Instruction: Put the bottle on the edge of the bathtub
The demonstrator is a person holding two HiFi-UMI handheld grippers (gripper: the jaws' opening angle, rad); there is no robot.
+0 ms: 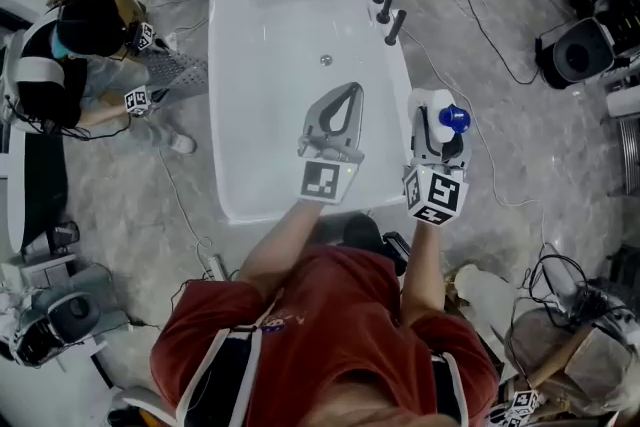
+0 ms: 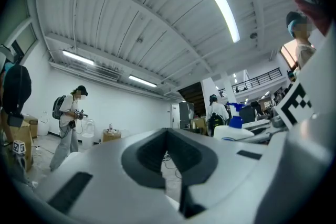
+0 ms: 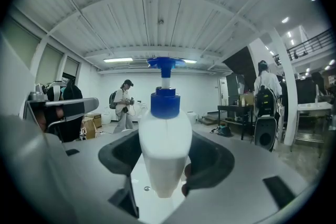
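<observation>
Where cables (image 1: 487,27) cross grey floor (image 1: 560,155), a white bathtub (image 1: 270,35) stands.

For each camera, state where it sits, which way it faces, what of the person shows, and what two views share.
Head view: on the person's head, facing steeply down at the white bathtub; both forearms, left gripper and right gripper show.
Left gripper view: on the left gripper, facing along its shut jaws at the room and ceiling.
Right gripper view: on the right gripper, facing along its jaws, clamped on the white pump bottle with blue cap.
Shared: head and right gripper views both show that bottle gripped.
</observation>
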